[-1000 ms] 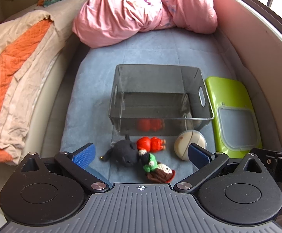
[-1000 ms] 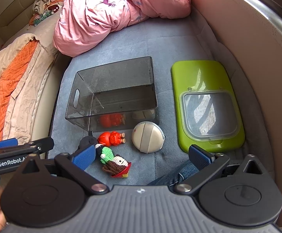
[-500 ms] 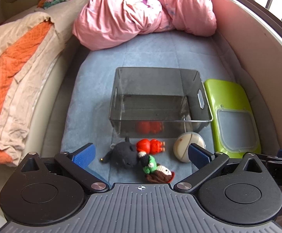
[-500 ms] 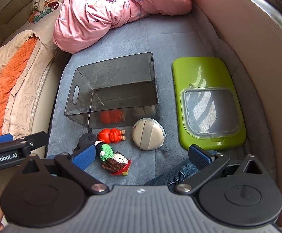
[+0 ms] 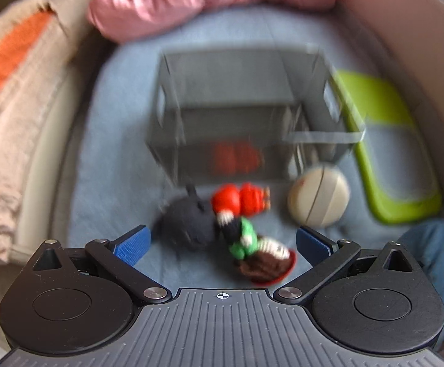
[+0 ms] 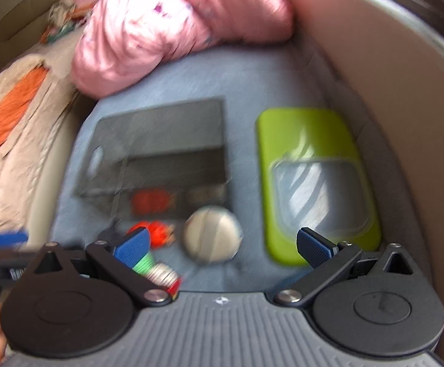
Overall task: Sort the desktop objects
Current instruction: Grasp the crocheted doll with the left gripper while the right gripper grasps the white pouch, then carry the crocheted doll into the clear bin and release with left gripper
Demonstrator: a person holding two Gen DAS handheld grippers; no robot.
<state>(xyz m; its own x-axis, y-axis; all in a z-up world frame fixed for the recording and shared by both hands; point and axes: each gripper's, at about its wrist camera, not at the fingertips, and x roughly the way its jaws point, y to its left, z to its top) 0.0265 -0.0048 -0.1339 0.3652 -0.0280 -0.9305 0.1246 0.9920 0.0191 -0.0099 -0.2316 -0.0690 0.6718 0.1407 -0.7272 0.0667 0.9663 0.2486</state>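
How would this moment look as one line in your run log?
phase: approach | left gripper: open, empty | right gripper: open, empty | toys: outside grey bin

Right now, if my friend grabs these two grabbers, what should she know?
Left gripper: open, holding nothing, just above the toys.
Right gripper: open, holding nothing.
Dark clear bin: looks empty; the red in its wall looks like a reflection.
Black plush, red doll, crocheted doll and round beige case lie in front of it; green lid beside it.
Nothing sorted yet.
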